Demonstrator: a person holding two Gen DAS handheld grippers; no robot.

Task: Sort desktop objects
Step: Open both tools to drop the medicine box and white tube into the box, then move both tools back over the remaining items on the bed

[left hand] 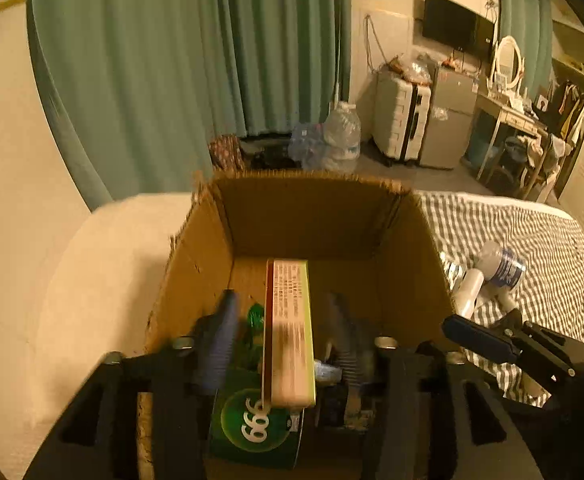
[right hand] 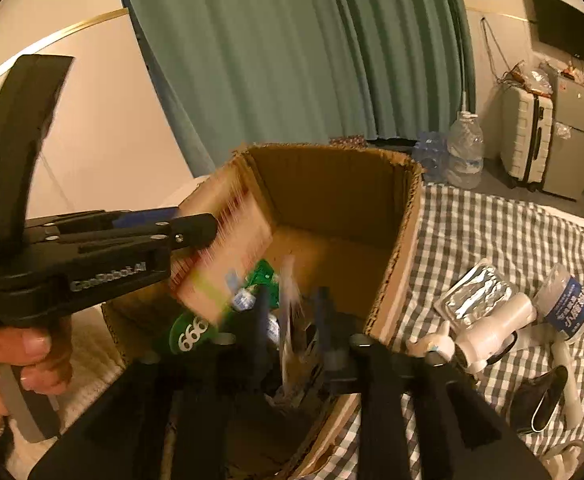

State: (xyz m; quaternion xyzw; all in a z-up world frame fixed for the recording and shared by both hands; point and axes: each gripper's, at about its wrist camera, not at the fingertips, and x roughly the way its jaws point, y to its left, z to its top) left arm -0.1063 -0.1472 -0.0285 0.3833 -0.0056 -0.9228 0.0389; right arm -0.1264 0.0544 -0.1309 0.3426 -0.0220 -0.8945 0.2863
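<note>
In the left wrist view, the left tongs point(left hand: 288, 312) are spread clear of a pink-and-yellow box point(left hand: 290, 332) inside the cardboard box point(left hand: 312, 216). In the right wrist view, the right tongs point(right hand: 292, 312) are parted around a thin packet point(right hand: 290, 320); both should be withdrawn straight upward so nothing is snagged.
</note>
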